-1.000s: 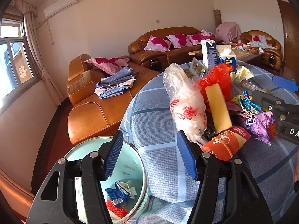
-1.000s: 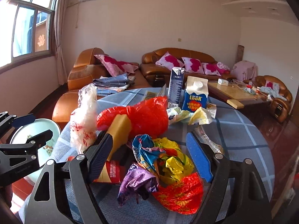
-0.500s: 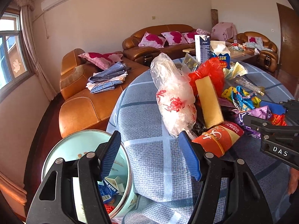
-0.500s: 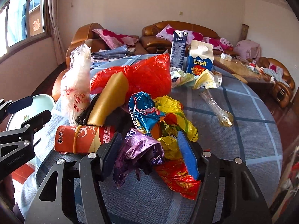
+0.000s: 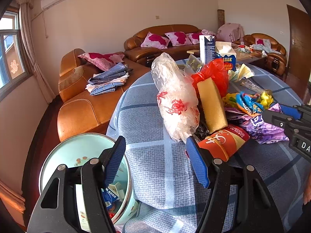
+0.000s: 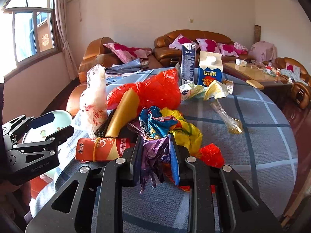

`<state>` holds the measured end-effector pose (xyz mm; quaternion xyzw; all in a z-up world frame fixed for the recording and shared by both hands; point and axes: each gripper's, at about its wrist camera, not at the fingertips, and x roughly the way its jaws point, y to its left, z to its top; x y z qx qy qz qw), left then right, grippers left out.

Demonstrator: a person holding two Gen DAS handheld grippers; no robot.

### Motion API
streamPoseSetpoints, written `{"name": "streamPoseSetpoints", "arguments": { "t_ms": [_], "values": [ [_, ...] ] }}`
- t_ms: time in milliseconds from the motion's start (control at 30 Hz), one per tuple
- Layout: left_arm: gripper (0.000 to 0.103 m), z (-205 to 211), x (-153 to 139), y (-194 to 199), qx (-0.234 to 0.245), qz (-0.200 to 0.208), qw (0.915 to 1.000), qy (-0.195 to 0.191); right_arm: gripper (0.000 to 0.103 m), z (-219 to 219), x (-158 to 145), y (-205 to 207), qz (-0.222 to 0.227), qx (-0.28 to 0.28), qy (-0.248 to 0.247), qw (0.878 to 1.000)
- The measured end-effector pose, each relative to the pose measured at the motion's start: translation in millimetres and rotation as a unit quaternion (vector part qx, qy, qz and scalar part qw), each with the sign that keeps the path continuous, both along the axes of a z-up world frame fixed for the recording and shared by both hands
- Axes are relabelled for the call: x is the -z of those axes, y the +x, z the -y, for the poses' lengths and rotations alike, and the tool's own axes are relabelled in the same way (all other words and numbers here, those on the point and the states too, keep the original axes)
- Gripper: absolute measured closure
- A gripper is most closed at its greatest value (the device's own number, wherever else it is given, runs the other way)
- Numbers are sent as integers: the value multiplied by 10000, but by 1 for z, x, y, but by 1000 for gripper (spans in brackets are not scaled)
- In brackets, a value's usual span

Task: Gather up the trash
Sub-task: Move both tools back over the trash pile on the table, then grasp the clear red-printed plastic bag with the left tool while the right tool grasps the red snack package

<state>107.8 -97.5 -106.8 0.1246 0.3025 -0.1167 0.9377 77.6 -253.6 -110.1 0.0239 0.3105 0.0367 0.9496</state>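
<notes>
A heap of trash lies on the round table (image 5: 155, 174): a white plastic bag (image 5: 176, 101), a red bag (image 6: 151, 93), a yellow sponge (image 5: 211, 104), a red-orange packet (image 6: 101, 148) and a blue-yellow wrapper (image 6: 161, 122). My right gripper (image 6: 155, 138) is closing, and its pads squeeze a crumpled purple wrapper (image 6: 153, 155) at the near side of the heap. My left gripper (image 5: 155, 143) stands open and empty over the table's edge. Its right finger is just short of the red-orange packet. A pale green bin (image 5: 64, 155) with scraps inside stands on the floor below it.
Two milk cartons (image 6: 210, 69) stand at the far side of the table, with crumpled paper and a clear plastic wrapper (image 6: 227, 116) nearby. A brown leather sofa (image 5: 87, 104) with folded cloths runs behind the table. A wooden coffee table (image 6: 252, 73) is at the right.
The right gripper's jaws have drawn together from wide open onto the purple wrapper. The left gripper has stayed open and has barely moved.
</notes>
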Motion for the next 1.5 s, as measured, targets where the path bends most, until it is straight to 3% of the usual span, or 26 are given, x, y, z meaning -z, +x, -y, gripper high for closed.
{"name": "streamPoseSetpoints", "arguments": {
  "t_ms": [67,100,367,533,600,733,967,1100,1333,1500],
  "values": [
    [39,1,0,0,24,15,10000,24,56,2,-1,-2,90,30,50,9999],
    [39,2,-1,0,33,32,10000,41,54,3,-2,-3,135,41,80,9999],
    [39,13,-13,18,194,142,9997,-96,56,27,-19,-3,376,456,71,9982],
    [40,23,5,35,329,-236,9989,-224,56,49,-15,-9,371,810,62,9960],
    [72,26,14,40,448,-495,9973,-305,56,52,-11,-12,365,843,63,9957],
    [84,26,10,35,581,-425,9964,-440,56,59,-7,-17,427,956,132,9944],
    [85,7,-22,9,464,105,9975,-521,56,78,-8,-25,436,1261,38,9911],
    [85,0,-34,-9,440,304,9968,-600,56,73,-2,-21,244,1091,6,9937],
    [85,-7,-19,-24,480,64,9976,-491,56,53,0,-23,176,776,-138,9967],
    [85,-18,-12,-30,345,-3,9981,-505,56,40,-8,-31,375,626,10,9973]
  ]
}}
